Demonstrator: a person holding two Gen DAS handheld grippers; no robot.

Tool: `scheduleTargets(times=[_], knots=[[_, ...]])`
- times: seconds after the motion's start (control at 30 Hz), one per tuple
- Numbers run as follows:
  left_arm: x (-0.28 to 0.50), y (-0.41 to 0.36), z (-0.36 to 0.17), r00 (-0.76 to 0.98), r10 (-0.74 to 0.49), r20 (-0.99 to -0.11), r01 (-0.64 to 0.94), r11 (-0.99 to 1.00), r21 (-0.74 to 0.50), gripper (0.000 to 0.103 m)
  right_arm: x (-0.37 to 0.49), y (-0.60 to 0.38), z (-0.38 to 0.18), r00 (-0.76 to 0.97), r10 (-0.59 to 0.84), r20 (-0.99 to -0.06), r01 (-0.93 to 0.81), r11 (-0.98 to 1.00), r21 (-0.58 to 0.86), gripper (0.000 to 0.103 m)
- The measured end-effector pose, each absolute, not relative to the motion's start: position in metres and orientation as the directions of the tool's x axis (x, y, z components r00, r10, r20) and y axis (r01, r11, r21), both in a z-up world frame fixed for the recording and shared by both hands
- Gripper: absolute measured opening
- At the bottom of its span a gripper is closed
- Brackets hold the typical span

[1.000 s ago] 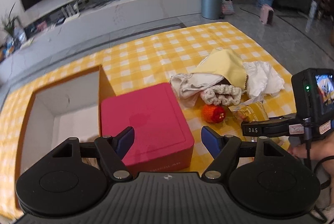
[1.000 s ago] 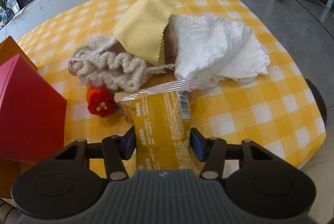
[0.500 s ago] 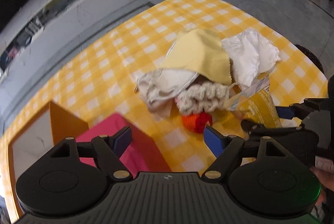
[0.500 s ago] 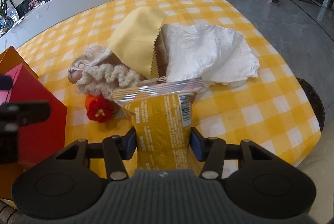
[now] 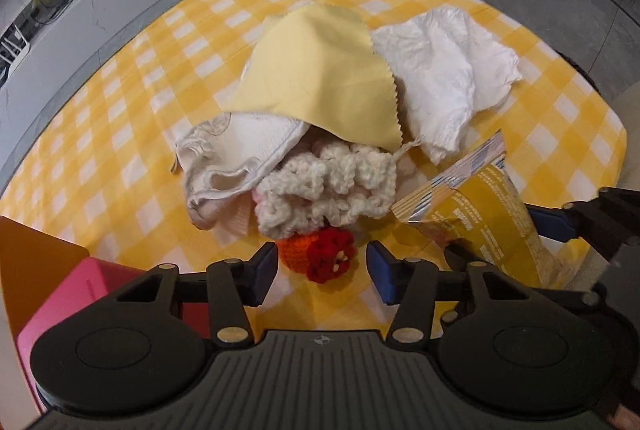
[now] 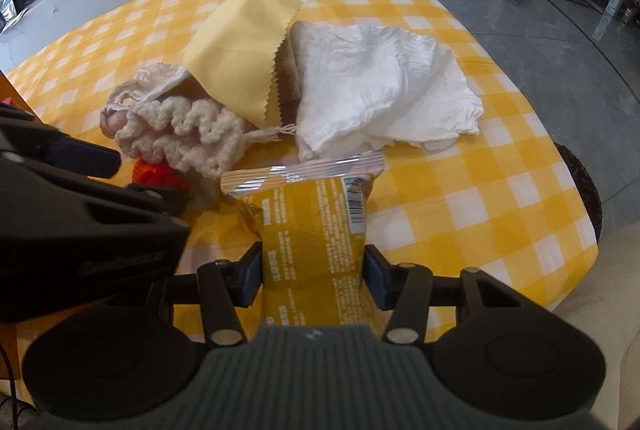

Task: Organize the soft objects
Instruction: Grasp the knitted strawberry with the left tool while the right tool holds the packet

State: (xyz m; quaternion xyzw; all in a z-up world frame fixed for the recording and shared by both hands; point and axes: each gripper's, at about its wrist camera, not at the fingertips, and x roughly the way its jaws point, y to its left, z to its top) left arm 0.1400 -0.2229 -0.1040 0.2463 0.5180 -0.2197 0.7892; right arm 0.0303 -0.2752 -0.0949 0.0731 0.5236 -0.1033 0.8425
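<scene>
Two grippers are working over the yellow checked tablecloth (image 5: 132, 97). At far left, a pink box (image 5: 76, 306) is sitting at the cloth's edge. The left gripper (image 5: 321, 268) is hovering with its jaws spread, empty, around a red-orange knitted ball (image 5: 320, 256). Behind it, a cream knitted piece (image 5: 332, 181), a pale yellow cloth (image 5: 320, 73) and a white cloth (image 5: 444, 69) are lying heaped together. At right, the right gripper (image 6: 313, 278) is clamping a yellow snack packet (image 6: 312, 230).
</scene>
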Motion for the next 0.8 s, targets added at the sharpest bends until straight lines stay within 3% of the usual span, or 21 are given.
scheduleTargets(times=[0.23,0.4,0.47,0.8], knots=[[0.147,-0.230,-0.115,0.400,-0.038,-0.916,0.540,0.817,0.202,0.061,0.030,-0.278,-0.095,0.438,-0.088,-0.895,0.256,0.966,0.030,0.052],[0.154,-0.231,-0.117,0.385,-0.011,-0.923,0.528,0.822,0.211,0.054,0.031,-0.279,-0.096,0.435,-0.086,-0.896,0.254,0.967,0.031,0.052],[0.155,-0.232,-0.116,0.374,-0.018,-0.927,0.551,0.809,0.207,0.049,0.033,-0.279,-0.098,0.429,-0.083,-0.899,0.254,0.967,0.032,0.052],[0.143,-0.219,-0.098,0.321,-0.051,-0.946,0.558,0.817,0.145,0.047,0.032,-0.282,-0.097,0.440,-0.056,-0.896,0.252,0.966,0.064,0.052]])
